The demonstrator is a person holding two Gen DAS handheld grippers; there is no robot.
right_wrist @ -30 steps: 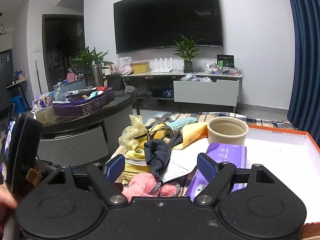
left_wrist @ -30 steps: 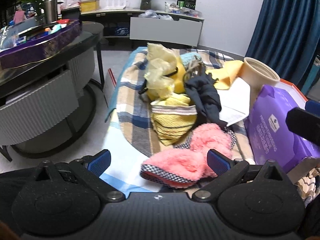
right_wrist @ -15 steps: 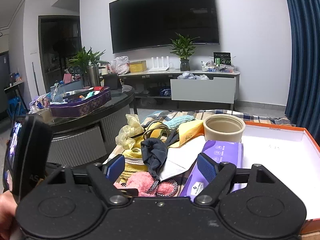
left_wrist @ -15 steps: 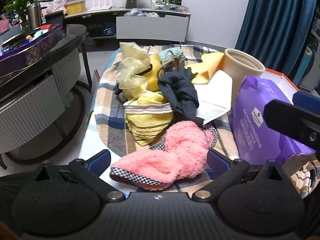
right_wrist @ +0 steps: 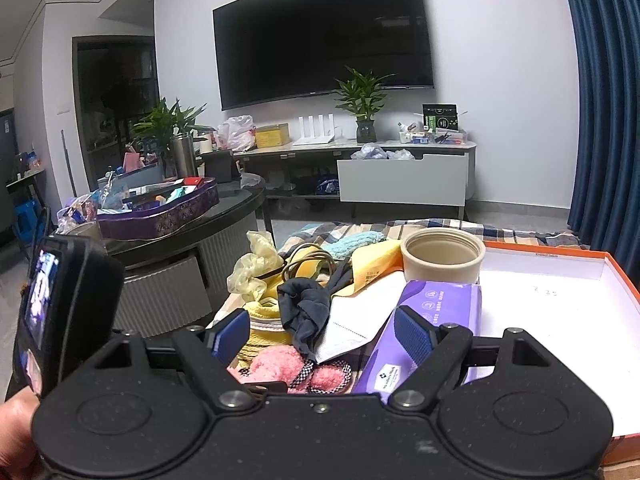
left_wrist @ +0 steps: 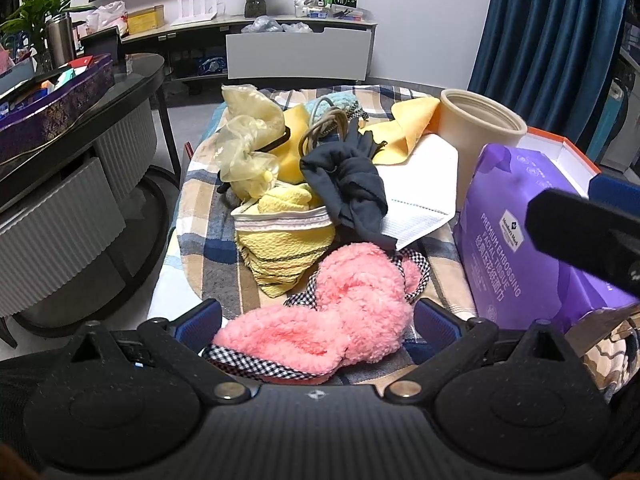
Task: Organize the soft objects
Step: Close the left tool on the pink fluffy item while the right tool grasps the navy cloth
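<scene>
Left gripper (left_wrist: 318,320) spread wide, pink fluffy cloth (left_wrist: 328,316) lying between its fingers, yellow towel (left_wrist: 286,244) and dark garment (left_wrist: 352,188) just ahead, purple tissue pack (left_wrist: 528,236) to its right.

White wall with dark television (right_wrist: 324,36), low media console (right_wrist: 360,152), blue curtain (right_wrist: 604,100), grey floor (right_wrist: 516,220)

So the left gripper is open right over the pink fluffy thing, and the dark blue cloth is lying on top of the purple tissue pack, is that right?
Not quite. The dark cloth lies on the white paper and the yellow items, not on the tissue pack, which stands apart to the right. The left wrist view shows this. The rest holds: the left gripper is open at the pink fluffy item.
</scene>
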